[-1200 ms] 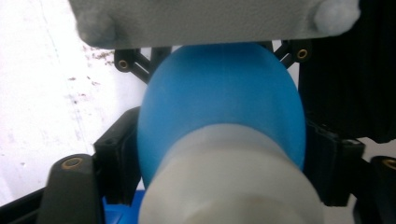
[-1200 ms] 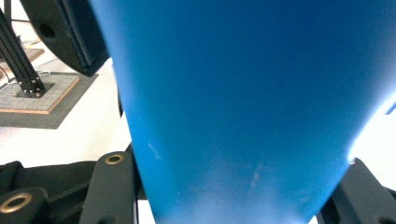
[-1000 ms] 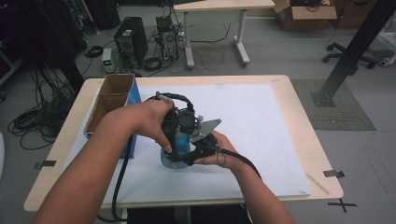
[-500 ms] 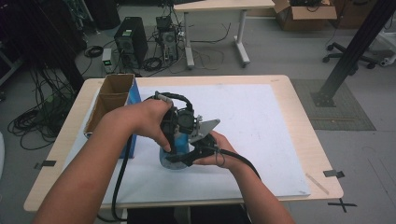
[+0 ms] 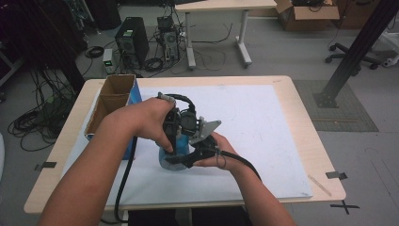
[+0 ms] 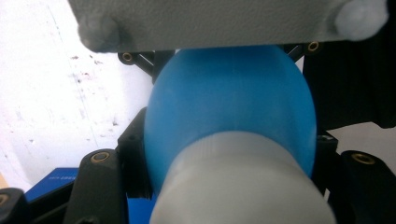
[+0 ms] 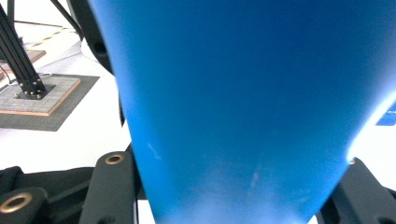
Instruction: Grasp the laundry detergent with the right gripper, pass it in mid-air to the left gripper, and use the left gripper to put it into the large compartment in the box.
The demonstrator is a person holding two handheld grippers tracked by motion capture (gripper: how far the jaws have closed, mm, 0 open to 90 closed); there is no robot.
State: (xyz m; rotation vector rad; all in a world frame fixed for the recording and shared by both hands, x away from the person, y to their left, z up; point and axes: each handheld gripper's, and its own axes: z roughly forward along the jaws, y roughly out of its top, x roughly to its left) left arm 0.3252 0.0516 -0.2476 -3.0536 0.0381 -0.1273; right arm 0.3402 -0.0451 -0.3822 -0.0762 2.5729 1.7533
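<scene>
Here, smooth blue rounded bottle (image 6: 233,107) with white ribbed cap (image 6: 243,186), clenched by left hand-held gripper (image 5: 173,141) and right hand-held gripper (image 5: 188,157).

Even, soft room light falls on the high view, with faint shadows under the hands. In both gripper views the blue bottle (image 7: 243,107) sits too close and blurs; the white sheet (image 6: 56,93) glares.
</scene>
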